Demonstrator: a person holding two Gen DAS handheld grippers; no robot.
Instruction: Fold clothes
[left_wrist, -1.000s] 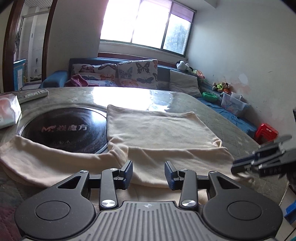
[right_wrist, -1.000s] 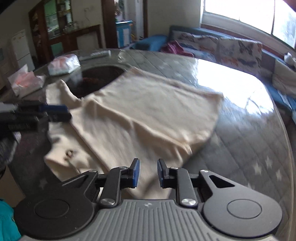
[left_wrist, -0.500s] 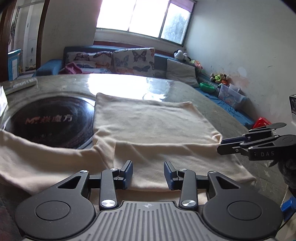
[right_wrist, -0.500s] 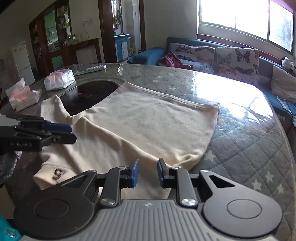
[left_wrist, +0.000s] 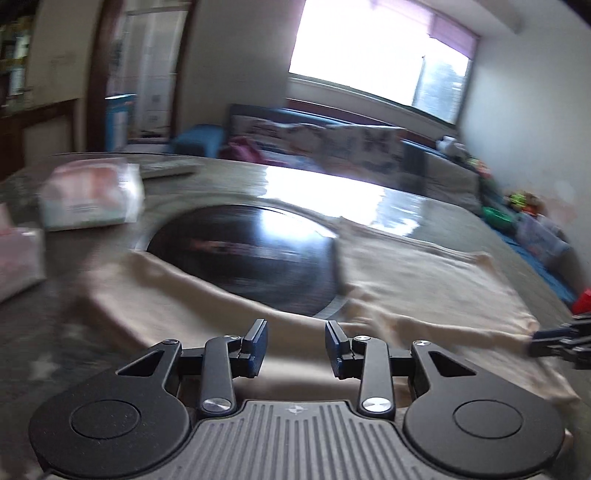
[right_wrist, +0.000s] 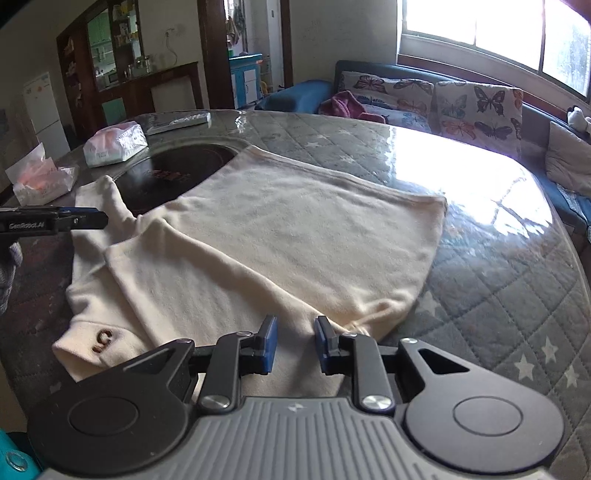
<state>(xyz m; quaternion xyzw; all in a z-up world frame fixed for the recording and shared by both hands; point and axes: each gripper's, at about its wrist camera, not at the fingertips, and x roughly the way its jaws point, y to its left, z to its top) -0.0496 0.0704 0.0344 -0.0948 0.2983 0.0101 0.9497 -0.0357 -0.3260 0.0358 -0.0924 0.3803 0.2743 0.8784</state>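
A cream long-sleeved top (right_wrist: 280, 229) lies spread on the quilted round table, one sleeve folded across its body. It also shows in the blurred left wrist view (left_wrist: 424, 280), with a sleeve (left_wrist: 177, 295) running left past the black glass disc. My left gripper (left_wrist: 295, 343) is open and empty just above the sleeve's near edge; it also shows in the right wrist view (right_wrist: 55, 221). My right gripper (right_wrist: 293, 341) is open and empty over the top's near edge, beside a cuff with a brown mark (right_wrist: 103, 339); its tip shows in the left wrist view (left_wrist: 554, 339).
A black glass disc (left_wrist: 251, 254) is set in the table's middle. Two plastic-wrapped tissue packs (right_wrist: 114, 144) (right_wrist: 40, 177) and a flat remote (right_wrist: 181, 122) lie at the far left. A sofa with butterfly cushions (right_wrist: 443, 99) stands behind the table.
My left gripper has swung quickly to the left, toward the outstretched sleeve; its view is blurred. My right gripper has opened a little wider and barely moved.
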